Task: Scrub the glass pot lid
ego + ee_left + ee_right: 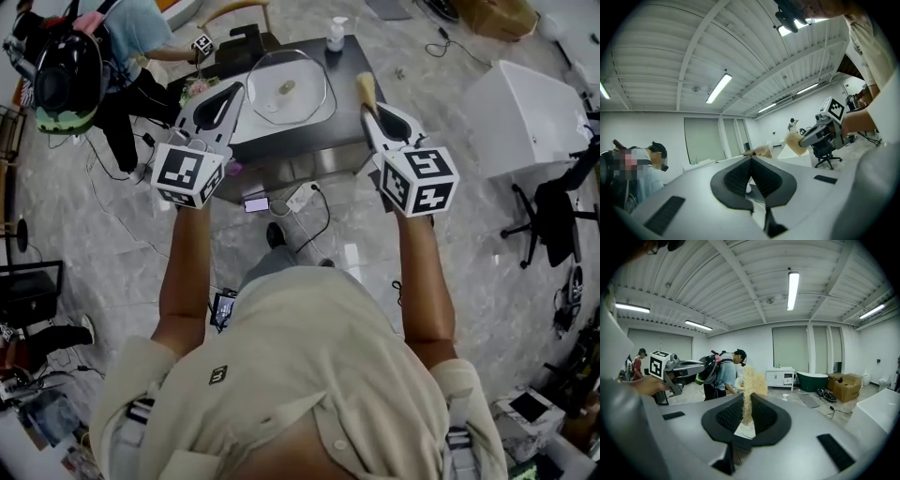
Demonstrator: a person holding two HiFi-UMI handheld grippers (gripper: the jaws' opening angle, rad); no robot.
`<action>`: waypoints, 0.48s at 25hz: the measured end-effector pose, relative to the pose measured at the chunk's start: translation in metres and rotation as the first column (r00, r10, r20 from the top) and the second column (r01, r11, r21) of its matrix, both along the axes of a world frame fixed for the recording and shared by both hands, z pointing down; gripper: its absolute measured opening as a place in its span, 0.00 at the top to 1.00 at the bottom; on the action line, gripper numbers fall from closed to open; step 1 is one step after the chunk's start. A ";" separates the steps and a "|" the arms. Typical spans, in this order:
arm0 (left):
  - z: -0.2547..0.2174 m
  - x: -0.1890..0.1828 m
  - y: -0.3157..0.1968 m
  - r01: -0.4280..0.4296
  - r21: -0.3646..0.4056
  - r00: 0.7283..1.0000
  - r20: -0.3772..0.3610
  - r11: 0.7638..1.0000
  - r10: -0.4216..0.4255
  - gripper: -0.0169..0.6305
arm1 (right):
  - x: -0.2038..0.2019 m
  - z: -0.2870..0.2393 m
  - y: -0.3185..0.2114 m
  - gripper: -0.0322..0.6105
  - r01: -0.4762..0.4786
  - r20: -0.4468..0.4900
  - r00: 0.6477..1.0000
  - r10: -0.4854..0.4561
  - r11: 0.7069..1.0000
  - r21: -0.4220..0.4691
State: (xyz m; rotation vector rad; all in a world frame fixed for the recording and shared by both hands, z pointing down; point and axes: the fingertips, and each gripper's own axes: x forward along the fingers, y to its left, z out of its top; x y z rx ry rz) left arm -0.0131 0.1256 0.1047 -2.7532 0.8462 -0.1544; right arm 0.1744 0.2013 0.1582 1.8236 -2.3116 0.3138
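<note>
right gripper [746, 400] clamping scrubber [750, 379], glass lid [286, 89] seemingly apart

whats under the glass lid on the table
Through the glass pot lid only the table top shows, nothing else lying beneath. The lid's central knob hides a small spot under it.

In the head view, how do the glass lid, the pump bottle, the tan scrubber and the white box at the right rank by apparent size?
1. white box
2. glass lid
3. tan scrubber and pump bottle: these two look about alike, so I do not rank them.
</note>
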 end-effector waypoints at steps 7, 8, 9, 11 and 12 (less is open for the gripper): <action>0.008 -0.007 -0.072 -0.048 -0.026 0.999 -0.006 0.998 0.048 0.95 | -0.009 0.001 -0.062 0.89 -0.055 -0.008 0.998 0.055 0.998 -0.013; 0.010 -0.007 -0.081 -0.056 -0.030 0.998 -0.006 0.998 0.056 0.95 | -0.009 0.002 -0.070 0.89 -0.063 -0.009 0.998 0.063 0.998 -0.017; 0.013 -0.007 -0.089 -0.066 -0.035 0.998 -0.006 0.997 0.066 0.95 | -0.010 0.004 -0.077 0.89 -0.071 -0.010 0.997 0.071 0.997 -0.021; 0.015 -0.008 -0.102 -0.087 -0.041 0.996 -0.011 0.995 0.086 0.95 | -0.014 0.005 -0.086 0.89 -0.089 -0.016 0.996 0.088 0.996 -0.028; 0.015 -0.008 -0.108 -0.097 -0.042 0.995 -0.015 0.994 0.096 0.95 | -0.015 0.006 -0.091 0.89 -0.098 -0.020 0.995 0.097 0.995 -0.031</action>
